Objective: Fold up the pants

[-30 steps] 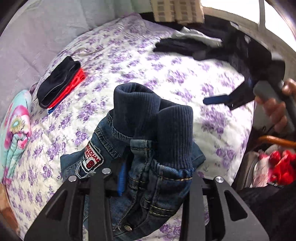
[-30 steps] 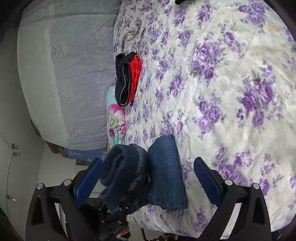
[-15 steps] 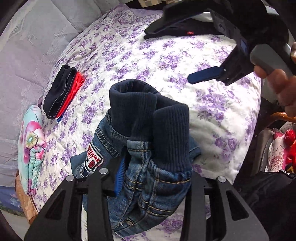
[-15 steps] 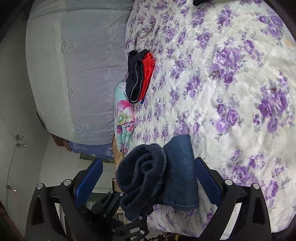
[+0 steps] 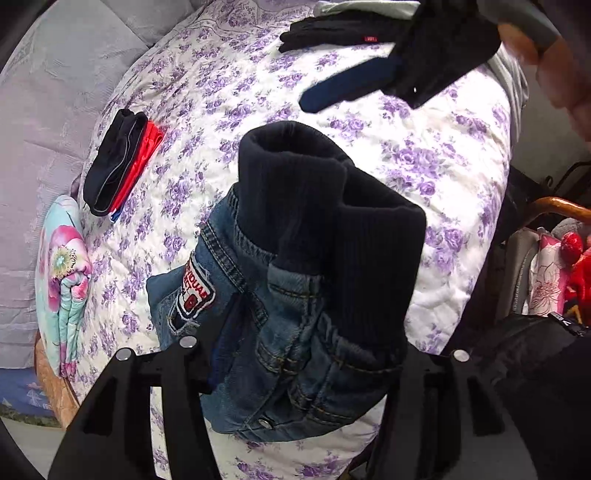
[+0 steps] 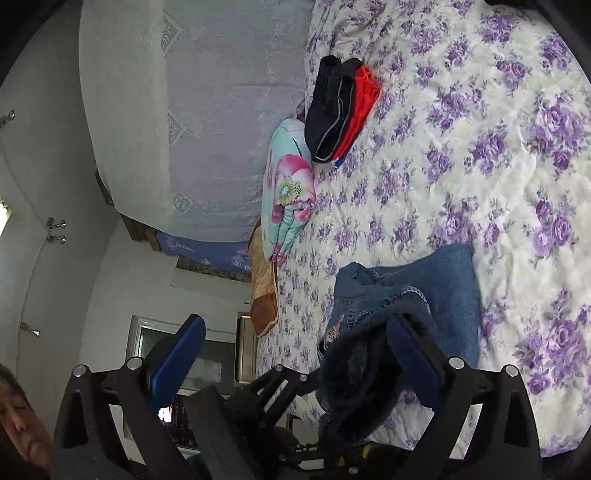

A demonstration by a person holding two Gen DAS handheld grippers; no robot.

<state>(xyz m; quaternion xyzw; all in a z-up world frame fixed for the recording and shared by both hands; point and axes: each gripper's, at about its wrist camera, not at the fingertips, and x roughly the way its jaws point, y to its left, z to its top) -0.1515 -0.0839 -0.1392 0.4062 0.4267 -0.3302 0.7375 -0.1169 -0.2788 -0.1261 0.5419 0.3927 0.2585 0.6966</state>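
The bed's floral quilt (image 5: pixel 424 177), white with purple roses, fills most of both views, and a grey curtain (image 6: pixel 207 122) hangs beside it. My jeans (image 5: pixel 295 332) are bunched at the near edge of the quilt: the ribbed navy waistband (image 5: pixel 332 206) stands up in front of my left gripper (image 5: pixel 299 354), while a flat denim leg (image 6: pixel 447 288) lies spread on the quilt behind it. The fingers of that left gripper are clamped on the denim just under the waistband, next to the sewn patch (image 5: pixel 194 291). My right gripper (image 6: pixel 295 350) hangs over the same bundle with its fingers spread wide; one blue pad (image 6: pixel 410 350) lies against the dark waistband, the other (image 6: pixel 177 354) stands out in open air, holding nothing. A rolled flowered blanket (image 6: pixel 290 195) sits at the quilt's edge. Beside it is a small folded stack, dark shorts (image 5: pixel 112 162) over a red garment (image 5: pixel 146 155). Black clothes (image 5: pixel 332 33) lie at the far side.
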